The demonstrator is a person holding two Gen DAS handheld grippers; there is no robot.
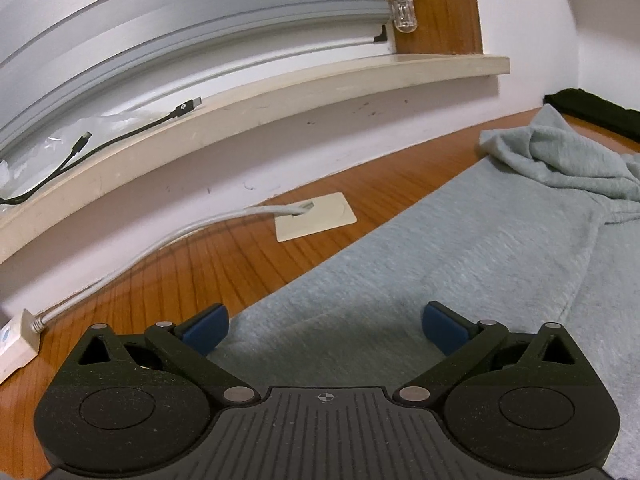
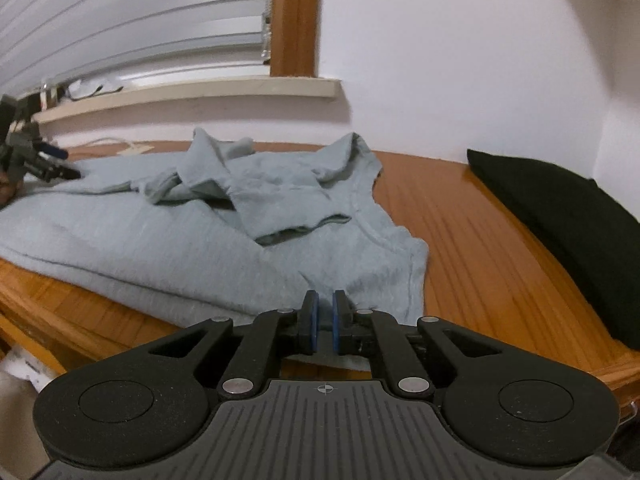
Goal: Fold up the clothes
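Left wrist view: the left gripper point(image 1: 325, 322), fingers spread wide with nothing between them, hangs over the flat part of a grey-blue sweatshirt point(image 1: 460, 248) lying on the wooden table point(image 1: 224, 256) below a windowsill point(image 1: 280, 92). Right wrist view: the right gripper point(image 2: 326, 320), fingers nearly together with a narrow empty gap, sits at the sweatshirt's near edge; a black cloth point(image 2: 560, 220) lies well apart to the right.

My left gripper point(image 1: 326, 326) hangs wide open above the grey sweatshirt point(image 1: 460, 264) on the wooden table point(image 1: 168, 276).
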